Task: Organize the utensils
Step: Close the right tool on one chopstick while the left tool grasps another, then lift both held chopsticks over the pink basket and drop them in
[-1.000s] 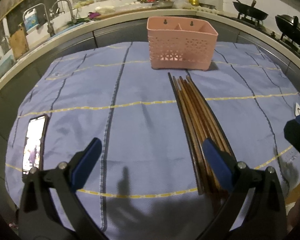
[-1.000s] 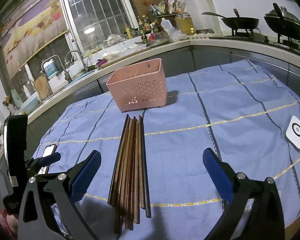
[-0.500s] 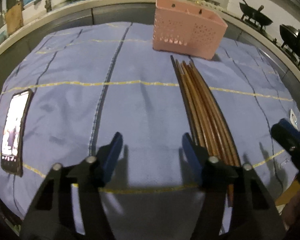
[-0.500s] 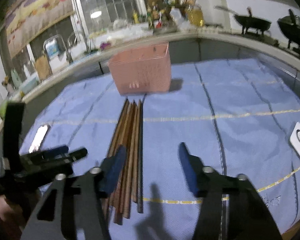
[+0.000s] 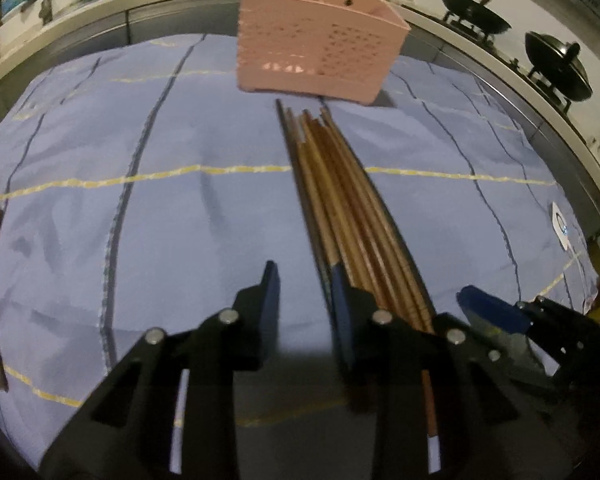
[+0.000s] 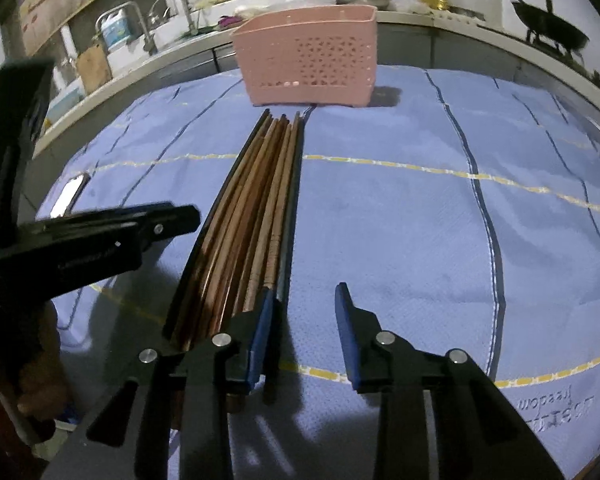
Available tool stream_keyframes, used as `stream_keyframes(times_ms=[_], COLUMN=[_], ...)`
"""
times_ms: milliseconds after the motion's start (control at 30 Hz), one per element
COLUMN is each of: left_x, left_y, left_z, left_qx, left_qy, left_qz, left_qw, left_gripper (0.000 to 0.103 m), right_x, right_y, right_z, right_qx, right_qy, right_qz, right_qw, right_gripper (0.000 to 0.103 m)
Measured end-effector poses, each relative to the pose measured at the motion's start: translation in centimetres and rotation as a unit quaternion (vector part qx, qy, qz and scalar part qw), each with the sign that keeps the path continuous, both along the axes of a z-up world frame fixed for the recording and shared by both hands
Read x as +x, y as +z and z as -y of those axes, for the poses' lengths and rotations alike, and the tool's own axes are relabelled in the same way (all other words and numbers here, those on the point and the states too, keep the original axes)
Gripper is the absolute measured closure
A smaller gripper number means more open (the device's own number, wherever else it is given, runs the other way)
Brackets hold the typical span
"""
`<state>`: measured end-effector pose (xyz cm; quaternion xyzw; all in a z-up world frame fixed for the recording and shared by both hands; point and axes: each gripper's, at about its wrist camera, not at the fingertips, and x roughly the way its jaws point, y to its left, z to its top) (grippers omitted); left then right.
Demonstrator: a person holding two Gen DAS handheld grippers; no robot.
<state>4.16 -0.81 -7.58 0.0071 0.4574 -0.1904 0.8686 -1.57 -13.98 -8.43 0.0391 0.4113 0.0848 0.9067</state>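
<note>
No chopsticks (image 5: 352, 208) had reached the pink utensil basket (image 5: 316, 60); all lay bundled on the cloth-covered tabletop (image 5: 180, 200), while the left hand-held gripper (image 5: 304, 292) and right hand-held gripper (image 6: 304, 312) were closing, ungrasping, alongside them.

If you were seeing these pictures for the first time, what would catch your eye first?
A long bundle of brown wooden chopsticks lies down the middle of the blue striped cloth, pointing at the pink perforated plastic basket behind it. The closing left gripper and right gripper flank its near end, holding nothing.
</note>
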Motion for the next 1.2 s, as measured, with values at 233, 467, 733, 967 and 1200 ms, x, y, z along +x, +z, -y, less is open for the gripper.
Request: stream_keyframes(times_ms=[233, 467, 733, 967, 1200], left_x=[0.2, 0.3, -0.3, 0.6, 6.6], left_y=[-0.5, -0.7, -0.6, -0.4, 0.6], left_z=[0.5, 1.9, -1.2, -2.6, -0.7], left_qx=[0.033, 0.083, 0.076, 0.089, 0.096], left_qy=[0.006, 0.008, 0.015, 0.037, 0.068], left_qz=[0.013, 0.03, 0.03, 0.031, 0.033], left_qw=[0.9994, 0.9961, 0.9965, 0.9949, 0.9925], left_gripper=[0.076, 0.079, 0.097, 0.094, 0.077], right_x=[0.3, 0.6, 0.0, 2.3, 10.2], right_y=[0.1, -0.3, -0.3, 0.2, 1.3], right_z=[0.1, -0.5, 3.4, 4.7, 1.9], right_qx=[-0.029, -0.044, -0.029, -0.005, -0.02], right_qy=[-0.007, 0.005, -0.035, 0.003, 0.05], right_qz=[0.011, 0.011, -0.007, -0.061, -0.088], right_qw=[0.999, 0.999, 0.999, 0.998, 0.995], right_gripper=[0.07, 0.077, 0.084, 0.083, 0.083])
